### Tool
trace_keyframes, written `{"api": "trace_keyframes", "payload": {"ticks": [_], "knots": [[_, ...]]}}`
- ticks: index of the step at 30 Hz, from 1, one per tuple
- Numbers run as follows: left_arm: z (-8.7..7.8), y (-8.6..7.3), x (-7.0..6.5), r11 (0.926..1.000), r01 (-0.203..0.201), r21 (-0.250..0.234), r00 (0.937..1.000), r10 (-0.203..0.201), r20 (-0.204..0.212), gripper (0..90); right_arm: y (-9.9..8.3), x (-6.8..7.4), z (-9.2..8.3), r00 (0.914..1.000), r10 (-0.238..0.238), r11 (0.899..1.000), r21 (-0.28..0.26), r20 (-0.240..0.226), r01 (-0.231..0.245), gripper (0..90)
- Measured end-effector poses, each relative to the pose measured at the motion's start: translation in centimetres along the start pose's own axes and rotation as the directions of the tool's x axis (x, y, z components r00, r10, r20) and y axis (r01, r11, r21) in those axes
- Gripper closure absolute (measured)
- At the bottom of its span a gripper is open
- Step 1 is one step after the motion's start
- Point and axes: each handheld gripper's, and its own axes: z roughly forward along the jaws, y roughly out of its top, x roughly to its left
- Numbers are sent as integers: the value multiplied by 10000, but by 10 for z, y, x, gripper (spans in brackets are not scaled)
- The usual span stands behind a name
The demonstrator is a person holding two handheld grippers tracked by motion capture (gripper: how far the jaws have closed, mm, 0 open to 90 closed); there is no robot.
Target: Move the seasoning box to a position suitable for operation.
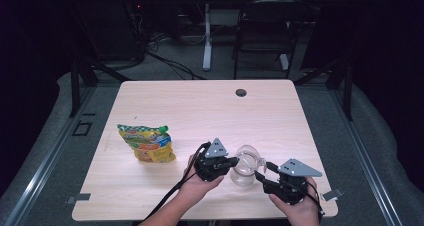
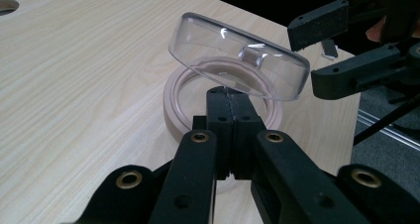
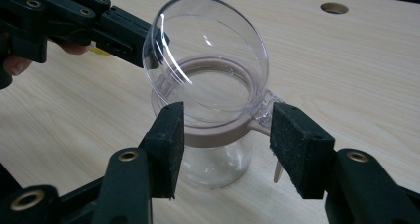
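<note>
Jar (image 1: 244, 172) sits lower centre-right of the high view, on the wooden table (image 1: 200, 106), between the two grippers. Clear glass body, pinkish-beige collar (image 3: 218, 132) around the mouth, clear domed lid (image 3: 208, 55) hinged at one side and tilted up, open.

Left gripper (image 1: 231, 162) comes in from the jar's left in the high view, hand (image 1: 197, 183) behind it, cable trailing to the bottom edge. In the left gripper view its jaws are pressed together at frame centre, clamped on the lid's edge (image 2: 237, 55); the lid hangs tilted above the collar ring (image 2: 173, 110).

Right gripper (image 1: 259, 177) is at the jar's lower right in the high view, hand (image 1: 300, 208) at the bottom edge. In the right gripper view its jaws are spread wide, one pad at each side of the collar, the left pad looks close to touching it, the right pad sits beside the hinge tab (image 3: 265, 112). Not gripping. Contact on the left pad: cannot tell for sure.

Snack bag (image 1: 146, 143), yellow-green, lies flat at centre-left of the high view, well apart from the jar. Round cable hole (image 1: 241, 92) near the table's far edge. Chair (image 1: 265, 31) and desk leg (image 1: 207, 36) in the dark background, top of frame.
</note>
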Motion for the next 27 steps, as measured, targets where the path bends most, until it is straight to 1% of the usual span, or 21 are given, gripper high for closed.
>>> {"api": "trace_keyframes", "payload": {"ticks": [1, 6, 8, 9, 10, 11, 13, 14, 15, 18, 19, 20, 21, 23, 24, 27], "knots": [[-1, 1, 0, 10000, -11, 84, 10000, 11, 29, 896, 0, 0, 0, 10000, -56, 10000, -33, 0, 56, 450], [-1, 4, -1, 10000, -12, 49, 10000, 12, -23, 896, 1, 3, 2, 9999, -170, 9999, -24, 9, 170, 429], [-1, 5, -2, 10000, -61, 27, 10000, 61, -36, 896, 2, 4, 3, 9995, -303, 9995, -13, 25, 303, 423], [-2, 6, -2, 10000, -47, 63, 10000, 47, -30, 896, 2, 6, 5, 9988, -478, 9989, -31, 72, 478, 419], [-2, 7, -2, 10000, -64, 52, 10000, 65, -40, 896, 2, 6, 5, 9988, -478, 9989, -31, 72, 478, 419], [-2, 8, -2, 9999, -89, 64, 9999, 89, -75, 896, 2, 9, 6, 9980, -615, 9981, -32, 114, 616, 415], [-2, 8, -3, 9999, -127, 23, 9999, 127, -73, 896, 3, 9, 7, 9977, -672, 9977, 7, 121, 672, 415], [-3, 9, -3, 9999, -137, 50, 9999, 138, -73, 896, 3, 11, 8, 9976, -670, 9977, -49, 152, 671, 413], [-3, 8, -3, 9999, -104, 13, 9999, 104, -71, 896, 3, 13, 10, 9964, -788, 9969, -25, 312, 789, 407], [-3, 9, -3, 9999, -112, 32, 9999, 113, -76, 896, 3, 15, 13, 9953, -866, 9962, -12, 445, 867, 405], [-3, 8, -4, 9999, -102, 31, 9999, 103, -83, 896, 2, 15, 14, 9947, -873, 9962, -26, 552, 875, 406], [-3, 8, -4, 9999, -102, 31, 9999, 103, -83, 896, 2, 15, 14, 9947, -873, 9962, -26, 552, 875, 406], [-2, 8, -4, 9999, -125, 22, 9999, 125, -67, 895, 2, 15, 15, 9950, -776, 9970, -18, 635, 779, 407], [-2, 7, -4, 9999, -107, 10, 9999, 107, -43, 894, 2, 14, 15, 9958, -709, 9974, -109, 582, 717, 417], [-1, 6, -4, 9999, -121, 113, 9999, 121, -49, 894, 2, 14, 15, 9962, -651, 9977, -125, 576, 659, 442], [1, 4, -3, 10000, -53, 58, 10000, 53, -54, 892, 2, 13, 15, 9965, -610, 9981, -84, 573, 616, 454]]}}
